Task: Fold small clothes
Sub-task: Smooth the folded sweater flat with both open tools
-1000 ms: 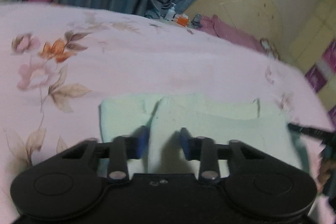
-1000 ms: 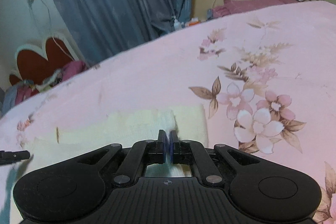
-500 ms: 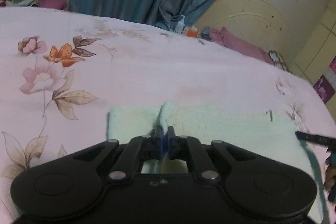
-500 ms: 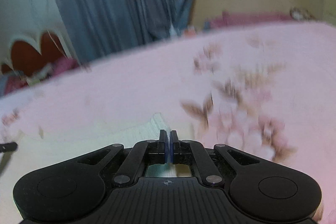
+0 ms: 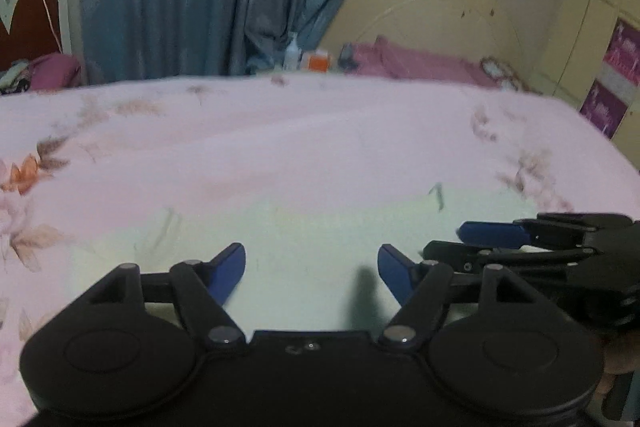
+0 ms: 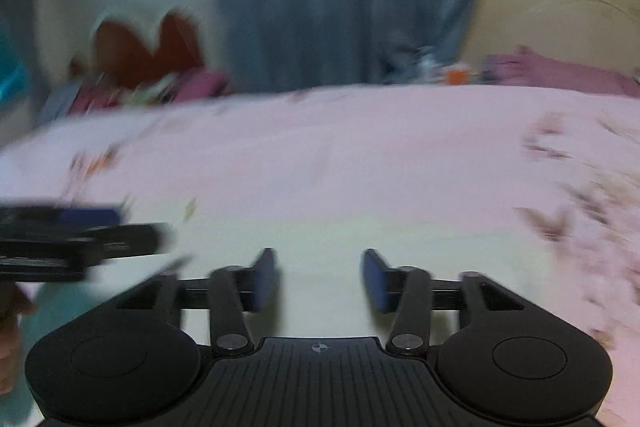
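Left gripper (image 5: 311,269): your jaws stood wide apart, holding nothing, low over the cloth.
Right gripper (image 6: 319,277): jaws likewise spread and empty; view blurred.
Garment: the pale green knitted small garment (image 5: 320,227) lay flat on the pink floral bedspread (image 5: 280,139), under both grippers.
Step advice: you needed to check edges aligned, then re-pinch near corners.
Containers: none were seen.
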Motion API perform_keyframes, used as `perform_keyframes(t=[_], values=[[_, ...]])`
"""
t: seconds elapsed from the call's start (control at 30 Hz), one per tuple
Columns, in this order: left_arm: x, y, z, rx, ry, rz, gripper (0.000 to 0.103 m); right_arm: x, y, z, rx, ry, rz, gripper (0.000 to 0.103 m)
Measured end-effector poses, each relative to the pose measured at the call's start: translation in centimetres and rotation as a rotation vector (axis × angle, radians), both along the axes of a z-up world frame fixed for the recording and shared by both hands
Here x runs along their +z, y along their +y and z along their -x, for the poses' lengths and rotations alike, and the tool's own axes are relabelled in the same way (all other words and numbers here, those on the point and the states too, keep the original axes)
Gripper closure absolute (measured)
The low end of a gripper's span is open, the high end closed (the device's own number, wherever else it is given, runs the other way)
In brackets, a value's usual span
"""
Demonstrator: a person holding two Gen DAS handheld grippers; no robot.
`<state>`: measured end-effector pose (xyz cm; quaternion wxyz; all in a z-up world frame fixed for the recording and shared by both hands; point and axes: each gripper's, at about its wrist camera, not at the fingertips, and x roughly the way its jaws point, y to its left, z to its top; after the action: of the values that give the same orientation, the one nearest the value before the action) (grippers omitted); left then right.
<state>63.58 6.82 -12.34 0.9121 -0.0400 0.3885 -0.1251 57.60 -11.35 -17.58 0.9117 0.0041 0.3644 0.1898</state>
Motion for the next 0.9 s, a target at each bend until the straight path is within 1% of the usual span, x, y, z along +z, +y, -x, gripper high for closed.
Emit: perform_keyframes(t=[0.07,0.1,0.13,0.17,0.2,0.23,0.27,0.33,0.43,0.5,0.57,0.6,0.63,0.67,0.7,0.77,0.8,0.83,0.9], values=[[-0.8,2.0,-0.1,0.055,0.004,-0.011,0.032,-0.3,-0.2,0.1,0.009,-0.001,0.017,0.059],[-1.0,3.1,-0.1,0.084,0.005,-0.025,0.034,-0.2,-1.3,0.0,-0.023,-0.014,0.026,0.059],[-1.2,4.2,0.1,0.097,0.003,-0.037,0.036,-0.1,-2.7,-0.1,-0.089,-0.031,0.050,0.059],[-1.3,4.9,0.3,0.089,-0.006,-0.048,0.036,-0.3,-4.7,-0.6,-0.189,-0.032,0.075,0.059],[-1.3,4.8,0.5,0.078,-0.012,-0.065,0.036,-0.8,-7.0,-1.2,-0.290,-0.004,0.067,0.059],[-1.2,4.6,0.7,0.061,-0.019,-0.091,0.035,-1.2,-9.1,-1.4,-0.335,0.018,-0.006,0.059],[-1.2,4.0,0.8,0.050,-0.025,-0.125,0.034,-1.3,-10.5,-1.4,-0.346,0.023,-0.063,0.060],[-1.2,3.1,0.8,0.052,-0.029,-0.146,0.030,-1.1,-10.5,-1.4,-0.329,0.023,-0.033,0.061],[-1.2,2.7,0.9,0.067,-0.027,-0.150,0.028,-1.1,-9.4,-1.5,-0.317,0.015,0.019,0.060],[-1.1,2.6,0.7,0.070,-0.021,-0.159,0.028,-1.2,-9.3,-1.4,-0.323,0.016,0.013,0.060],[-0.6,2.0,1.0,0.077,-0.019,-0.172,0.025,-0.7,-9.6,-1.2,-0.352,0.017,-0.010,0.060],[-0.1,1.7,1.4,0.082,-0.033,-0.170,0.019,-0.1,-9.6,-0.6,-0.368,-0.002,-0.028,0.060],[0.3,1.6,1.8,0.087,-0.050,-0.165,0.016,0.3,-9.4,-0.5,-0.369,-0.019,-0.042,0.057],[0.6,1.2,2.1,0.086,-0.062,-0.156,0.016,0.7,-8.9,0.1,-0.349,-0.028,-0.059,0.048],[1.0,0.6,2.7,0.079,-0.071,-0.138,0.016,1.0,-8.1,0.8,-0.307,-0.035,-0.066,0.047],[1.3,-0.4,3.8,0.068,-0.076,-0.095,0.016,1.2,-6.3,1.9,-0.232,-0.046,-0.046,0.047],[1.3,-1.0,4.3,0.062,-0.073,-0.075,0.019,1.0,-5.4,2.5,-0.167,-0.034,-0.059,0.047],[1.2,-1.6,4.7,0.056,-0.069,-0.066,0.021,0.7,-4.7,3.0,-0.115,-0.020,-0.069,0.047],[0.7,-2.4,5.3,0.052,-0.058,-0.064,0.023,0.1,-3.0,4.0,-0.030,-0.013,-0.036,0.047]])
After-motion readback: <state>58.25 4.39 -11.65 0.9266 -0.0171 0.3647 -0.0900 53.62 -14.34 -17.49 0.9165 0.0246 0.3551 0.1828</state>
